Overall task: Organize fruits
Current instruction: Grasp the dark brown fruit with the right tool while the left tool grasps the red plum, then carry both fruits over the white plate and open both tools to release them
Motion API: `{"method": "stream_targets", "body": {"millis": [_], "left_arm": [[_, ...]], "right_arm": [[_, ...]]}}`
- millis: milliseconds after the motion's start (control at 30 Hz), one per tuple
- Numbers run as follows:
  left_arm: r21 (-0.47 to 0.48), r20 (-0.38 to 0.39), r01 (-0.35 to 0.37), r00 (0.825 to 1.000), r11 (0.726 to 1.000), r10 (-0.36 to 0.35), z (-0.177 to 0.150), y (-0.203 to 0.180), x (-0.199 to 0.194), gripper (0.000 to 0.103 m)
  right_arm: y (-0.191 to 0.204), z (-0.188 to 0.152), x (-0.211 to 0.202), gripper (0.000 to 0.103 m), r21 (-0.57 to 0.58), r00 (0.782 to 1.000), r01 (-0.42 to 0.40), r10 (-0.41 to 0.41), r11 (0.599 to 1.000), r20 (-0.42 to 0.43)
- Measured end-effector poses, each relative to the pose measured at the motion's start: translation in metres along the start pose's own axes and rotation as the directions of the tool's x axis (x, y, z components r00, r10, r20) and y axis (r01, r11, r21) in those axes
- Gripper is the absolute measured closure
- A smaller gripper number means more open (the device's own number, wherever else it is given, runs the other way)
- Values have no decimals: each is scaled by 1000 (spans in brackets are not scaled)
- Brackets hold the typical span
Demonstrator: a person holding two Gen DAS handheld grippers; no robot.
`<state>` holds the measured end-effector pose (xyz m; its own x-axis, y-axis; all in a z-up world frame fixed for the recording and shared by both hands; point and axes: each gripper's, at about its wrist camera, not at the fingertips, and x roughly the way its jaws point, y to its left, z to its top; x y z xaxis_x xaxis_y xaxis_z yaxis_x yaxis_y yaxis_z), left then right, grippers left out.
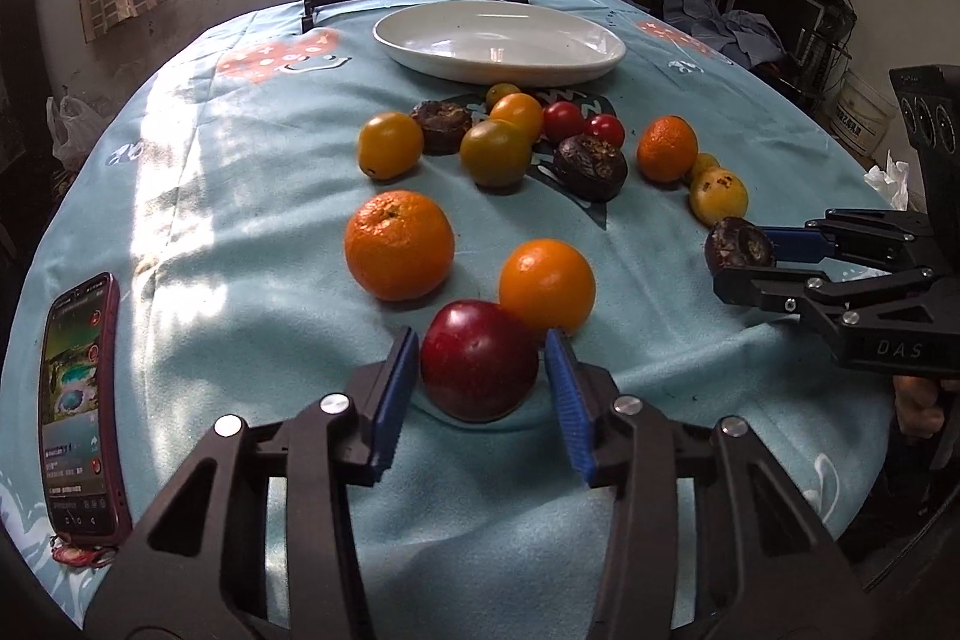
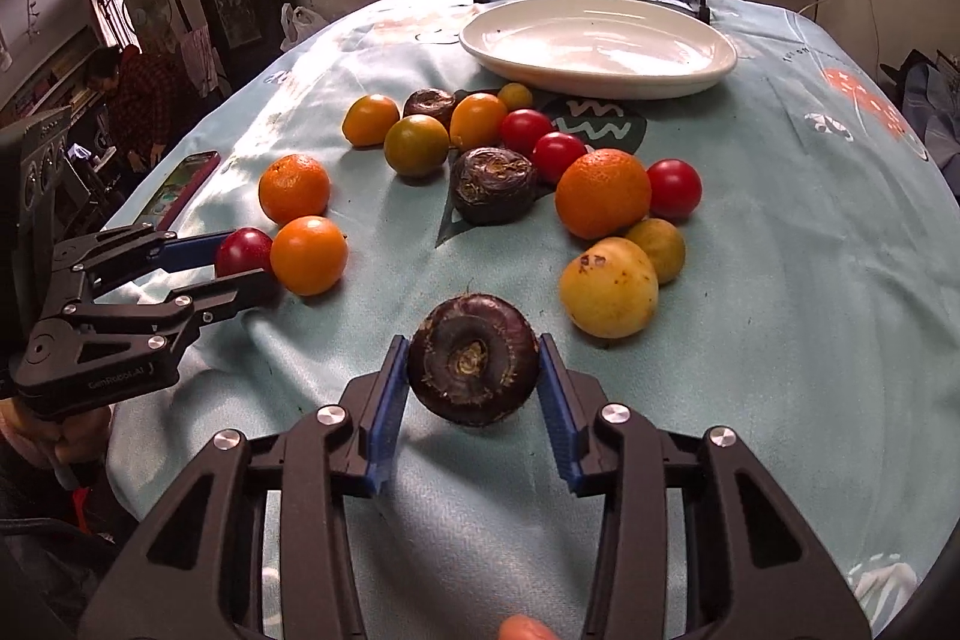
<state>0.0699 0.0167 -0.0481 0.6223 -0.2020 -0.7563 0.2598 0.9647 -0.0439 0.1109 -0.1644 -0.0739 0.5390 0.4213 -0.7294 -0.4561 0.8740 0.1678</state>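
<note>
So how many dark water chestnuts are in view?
3 water chestnuts: one in the right gripper, one mid-pile beside red tomatoes, one behind, nearer the plate. Others could be hidden.

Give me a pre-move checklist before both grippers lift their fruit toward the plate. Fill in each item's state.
1. Left gripper closed on the red fruit: ok, both blue pads sit against its sides.
2. Right gripper closed on the dark brown fruit: ok, pads touch both sides.
3. Orange fruit clear of the left grip: not ok, it touches the red fruit just behind it.
4. Yellow spotted fruit clear of the right gripper: ok, a gap shows.
5. White plate free to receive fruit: ok, nothing lies in it.
6. Grip firm enough to lift: cannot tell.
</note>
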Motion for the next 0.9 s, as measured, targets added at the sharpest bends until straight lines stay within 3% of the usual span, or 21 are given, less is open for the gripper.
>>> {"method": "stream_targets", "body": {"millis": [300, 433, 633, 700, 900], "left_arm": [[13, -26, -13, 1000, 1000, 13, 2, 1, 2, 64], [-4, 21, 32, 999, 999, -32, 16, 4, -14, 64], [-29, 128, 78, 989, 997, -73, 97, 6, -6, 64], [-59, 126, 101, 988, 993, -93, 133, 11, 14, 63], [-81, 44, 20, 999, 997, -17, 211, 18, 93, 63]], "right_arm": [[-10, -1, -9, 60, 18, 999, -33, 33, 999, 24], [-19, 14, -20, 60, 33, 995, -72, 69, 997, 70], [-53, 83, -15, 60, 109, 982, -80, 59, 991, 180], [-67, 112, 3, 60, 131, 984, -61, 37, 990, 176], [-99, 168, 67, 60, 140, 996, 6, -18, 990, 84]]}}
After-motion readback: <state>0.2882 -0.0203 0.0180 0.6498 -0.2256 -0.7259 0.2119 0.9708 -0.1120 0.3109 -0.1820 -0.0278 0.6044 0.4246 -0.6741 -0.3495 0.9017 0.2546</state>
